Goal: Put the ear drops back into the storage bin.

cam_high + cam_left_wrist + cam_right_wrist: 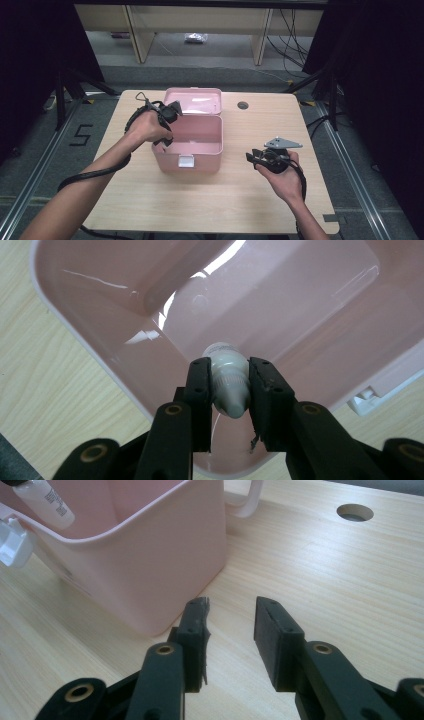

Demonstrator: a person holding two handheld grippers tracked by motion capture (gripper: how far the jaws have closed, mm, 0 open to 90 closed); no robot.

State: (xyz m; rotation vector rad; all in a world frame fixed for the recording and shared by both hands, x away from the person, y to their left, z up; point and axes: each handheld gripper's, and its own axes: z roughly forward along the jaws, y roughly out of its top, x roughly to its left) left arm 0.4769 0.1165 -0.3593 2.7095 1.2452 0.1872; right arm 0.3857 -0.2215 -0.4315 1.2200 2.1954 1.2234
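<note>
A: Where does the work stand?

B: The left claw (pixel 229 385) is pinching a small white tube (pixel 229 382), cap end towards the camera, and holding it over the open pink box (pixel 187 137). In the left claw's view the tube sits at the centre of the frame, with the box's pale floor behind it. From above, the left hand (pixel 149 126) is at the box's left rim, just left of centre in the frame.

A: So the tube goes in. How should that be done well?

B: My judgement: lower it until it is close to the floor before letting go, so it does not bounce or roll against a wall. I'd keep clear of the near wall, since the claw hangs close to it at the lower part of that view.

A: And the release?

B: Spread the jaws only a little, enough for the tube to slide free, then lift straight up so a pad does not drag it back out.

A: What about the other hand?

B: The right claw (pixel 231 625) is spread with nothing between its pads, low over the tabletop (pixel 240 190) at the right of the box. In its own view the box's corner fills the upper left of the frame. It could steady the box wall if the box shifts; otherwise it is best left apart.

A: The lid (pixel 193 101)?

B: Standing open at the back, out of the way.
</note>
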